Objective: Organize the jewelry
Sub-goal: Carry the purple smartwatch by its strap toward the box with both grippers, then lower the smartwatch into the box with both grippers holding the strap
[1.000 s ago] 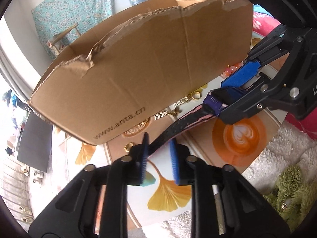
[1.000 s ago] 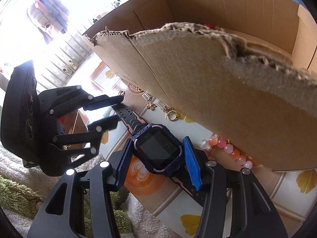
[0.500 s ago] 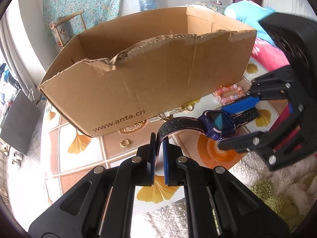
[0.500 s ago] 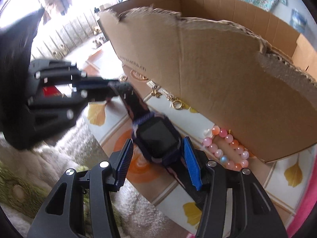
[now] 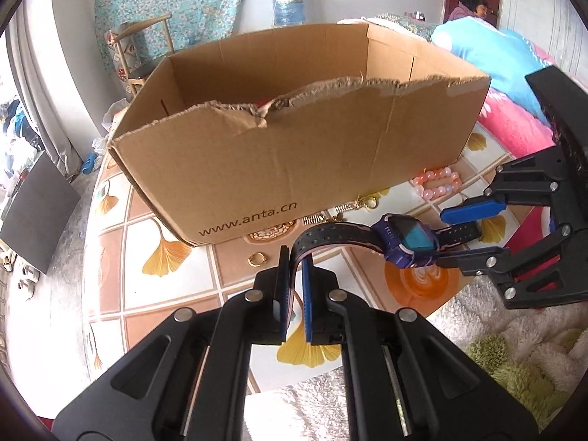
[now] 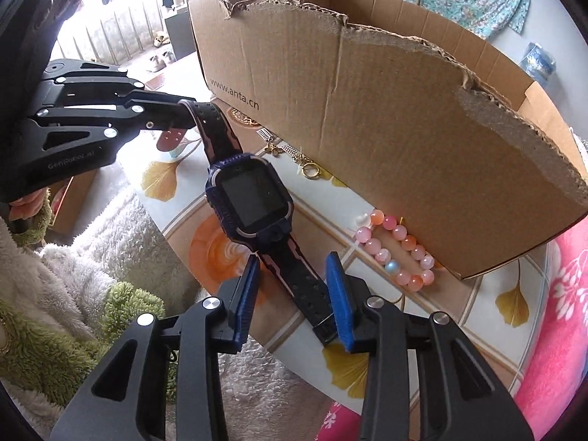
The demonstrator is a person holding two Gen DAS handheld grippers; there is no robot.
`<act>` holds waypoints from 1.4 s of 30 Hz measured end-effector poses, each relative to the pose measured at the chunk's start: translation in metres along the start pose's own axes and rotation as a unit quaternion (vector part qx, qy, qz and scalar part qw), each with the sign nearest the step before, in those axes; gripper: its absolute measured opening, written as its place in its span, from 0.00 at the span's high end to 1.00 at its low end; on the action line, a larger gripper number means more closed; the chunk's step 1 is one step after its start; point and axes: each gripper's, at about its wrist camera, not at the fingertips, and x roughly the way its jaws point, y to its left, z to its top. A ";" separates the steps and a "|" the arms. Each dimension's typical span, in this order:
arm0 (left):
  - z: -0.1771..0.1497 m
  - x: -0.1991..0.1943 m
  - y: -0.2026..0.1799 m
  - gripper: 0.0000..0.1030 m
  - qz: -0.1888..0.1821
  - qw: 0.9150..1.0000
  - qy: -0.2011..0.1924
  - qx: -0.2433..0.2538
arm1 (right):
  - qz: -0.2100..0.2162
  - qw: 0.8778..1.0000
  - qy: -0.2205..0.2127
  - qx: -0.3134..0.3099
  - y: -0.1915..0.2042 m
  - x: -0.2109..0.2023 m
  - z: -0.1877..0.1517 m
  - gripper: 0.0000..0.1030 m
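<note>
A purple smartwatch (image 5: 408,237) with a black and pink strap hangs in the air in front of an open cardboard box (image 5: 294,154). My left gripper (image 5: 294,272) is shut on one end of its strap. My right gripper (image 6: 292,281) is open, its blue pads either side of the other strap end, not pressing it. The watch face shows in the right wrist view (image 6: 253,198), as does the box (image 6: 386,110). The left gripper appears there too (image 6: 180,114).
On the tiled tabletop (image 5: 161,286) by the box lie a pink bead bracelet (image 6: 397,250), a gold ring (image 5: 257,258), gold chains and clasps (image 6: 294,154). Fluffy white and green fabric (image 6: 92,294) lies below the table edge. A pink blanket (image 6: 558,330) is at right.
My right gripper has let go of the watch body and drawn back along the strap. My left gripper shut on the strap end and both views rose relative to the box.
</note>
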 end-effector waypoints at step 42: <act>0.007 -0.099 -0.080 0.95 0.101 0.984 -0.102 0.109 | -0.054 0.985 -0.152 0.051 0.054 -0.018 -0.045 0.90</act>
